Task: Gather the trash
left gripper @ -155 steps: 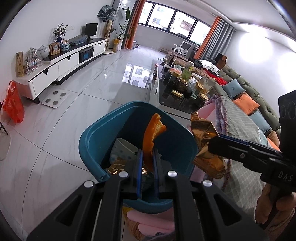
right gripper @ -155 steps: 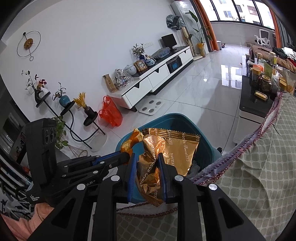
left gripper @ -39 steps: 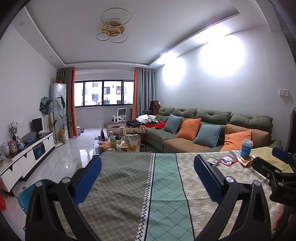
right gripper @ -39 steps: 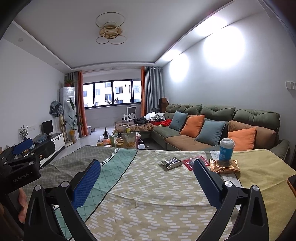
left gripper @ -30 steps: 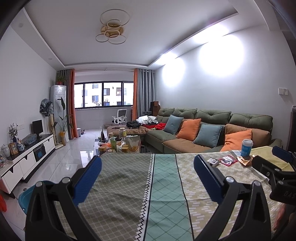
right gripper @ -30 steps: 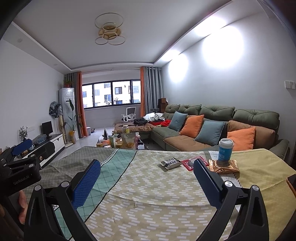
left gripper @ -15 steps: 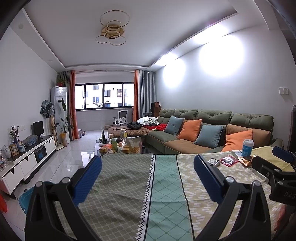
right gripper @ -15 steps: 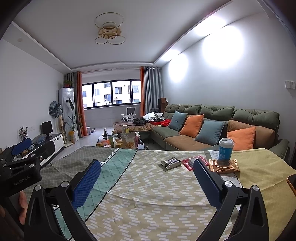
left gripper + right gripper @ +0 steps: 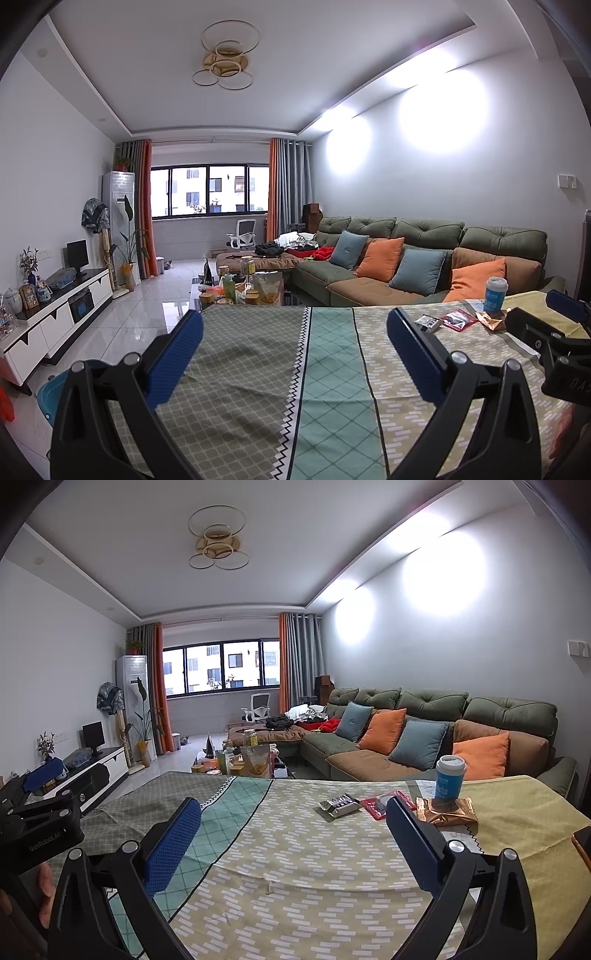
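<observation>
Both grippers are held level over a table with a patterned cloth (image 9: 295, 849). My left gripper (image 9: 295, 354) is open and empty. My right gripper (image 9: 293, 834) is open and empty. On the far right of the table lie a silver wrapper (image 9: 339, 805), a red wrapper (image 9: 380, 805) and a gold wrapper (image 9: 447, 812), with a blue paper cup (image 9: 448, 777) standing on the gold one. These also show in the left wrist view, the cup (image 9: 495, 293) and the red wrapper (image 9: 458, 319). The teal bin's rim (image 9: 48, 391) shows on the floor at the table's left end.
A green sofa (image 9: 424, 731) with orange and blue cushions stands behind the table. A cluttered coffee table (image 9: 236, 291) is beyond the table's far edge. A white TV cabinet (image 9: 55, 317) lines the left wall. The right gripper's body (image 9: 554, 347) shows at the left view's right edge.
Five seconds ago both grippers were shut on trash over the teal bin, an orange peel and a gold wrapper. Now both are open and empty, facing the table. Nothing moved in the last second.
</observation>
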Demonstrator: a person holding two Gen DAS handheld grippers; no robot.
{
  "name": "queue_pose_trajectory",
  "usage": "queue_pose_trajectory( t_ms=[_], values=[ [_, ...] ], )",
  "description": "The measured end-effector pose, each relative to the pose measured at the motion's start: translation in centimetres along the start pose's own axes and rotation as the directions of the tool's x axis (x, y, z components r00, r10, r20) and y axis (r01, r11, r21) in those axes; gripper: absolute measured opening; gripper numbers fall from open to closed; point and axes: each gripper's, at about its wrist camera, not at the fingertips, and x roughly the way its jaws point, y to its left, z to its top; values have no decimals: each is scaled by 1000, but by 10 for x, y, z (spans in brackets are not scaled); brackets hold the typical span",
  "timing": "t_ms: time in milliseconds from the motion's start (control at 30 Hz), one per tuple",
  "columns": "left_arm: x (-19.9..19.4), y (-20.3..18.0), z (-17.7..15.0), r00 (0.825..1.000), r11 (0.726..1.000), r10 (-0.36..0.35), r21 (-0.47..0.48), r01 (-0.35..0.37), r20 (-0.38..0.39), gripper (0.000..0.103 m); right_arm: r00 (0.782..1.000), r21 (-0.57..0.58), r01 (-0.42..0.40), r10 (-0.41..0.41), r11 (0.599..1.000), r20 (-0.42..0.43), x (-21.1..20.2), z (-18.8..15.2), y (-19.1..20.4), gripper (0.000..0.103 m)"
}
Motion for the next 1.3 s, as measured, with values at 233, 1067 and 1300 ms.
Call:
queue_pose_trajectory(
  t_ms=[233, 1067, 1300],
  values=[
    [1, 0, -1, 1000, 1000, 2, 0, -2, -3, 100, 1000, 2, 0, 0, 1000, 2, 0, 0, 0, 99],
    [1, 1, -5, 1000, 1000, 9, 1, -9, -5, 100, 1000, 8, 1, -1, 1000, 1, 1, -1, -2, 99],
    [4, 0, -6, 1000, 1000, 8, 2, -8, -9, 100, 1000, 11, 3, -3, 1000, 0, -1, -2, -2, 99]
  ],
)
